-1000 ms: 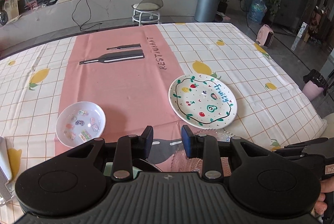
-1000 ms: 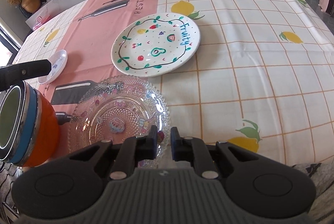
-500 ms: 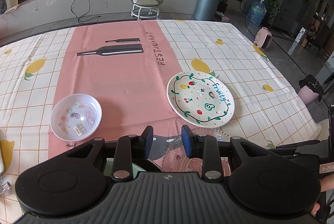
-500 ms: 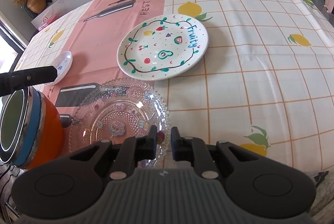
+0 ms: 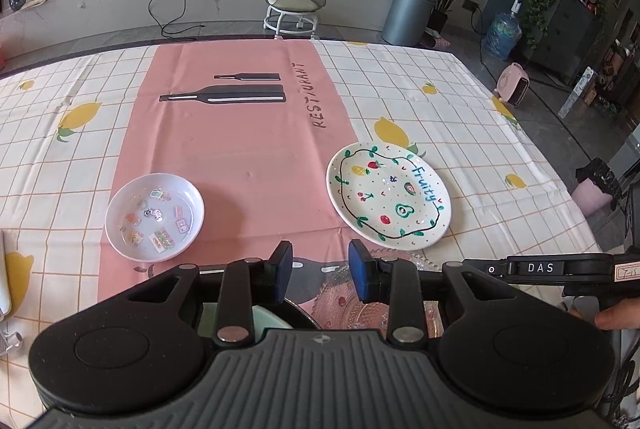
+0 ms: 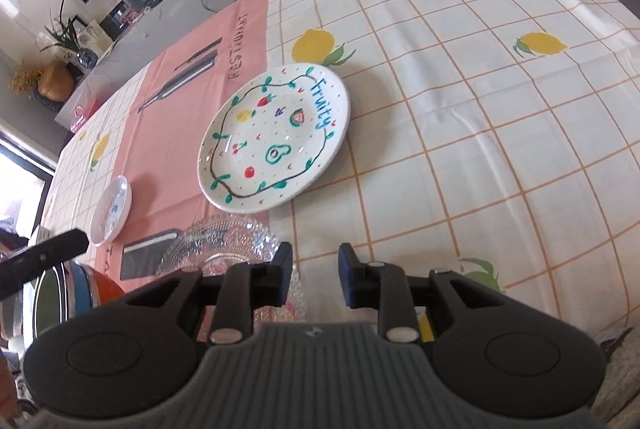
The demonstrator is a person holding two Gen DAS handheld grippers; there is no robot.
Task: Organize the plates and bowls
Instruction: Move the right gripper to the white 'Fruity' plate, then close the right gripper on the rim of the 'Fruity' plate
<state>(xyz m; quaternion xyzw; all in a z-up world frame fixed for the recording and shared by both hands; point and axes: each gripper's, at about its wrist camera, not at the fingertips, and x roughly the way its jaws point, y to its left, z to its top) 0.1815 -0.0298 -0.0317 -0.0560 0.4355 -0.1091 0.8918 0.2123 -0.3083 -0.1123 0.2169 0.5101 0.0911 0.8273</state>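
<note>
Right gripper [image 6: 312,275] jaws opening, empty, beside glass plate [image 6: 224,243]; left gripper [image 5: 318,271] jaws narrow, empty. Next, presumably: grasping fruit plate [image 6: 276,137] for stacking.

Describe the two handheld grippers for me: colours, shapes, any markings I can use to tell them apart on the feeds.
Both look alike: the left gripper and right gripper have black linkage arms with silver pivot pins, two round black discs flanking a ribbed grey centre plate, and blue-padded jaws. In the left wrist view, the right gripper's side bar reads "DAS", with a pale handwritten sticker beside it. No sleeves or cables are visible.
</note>
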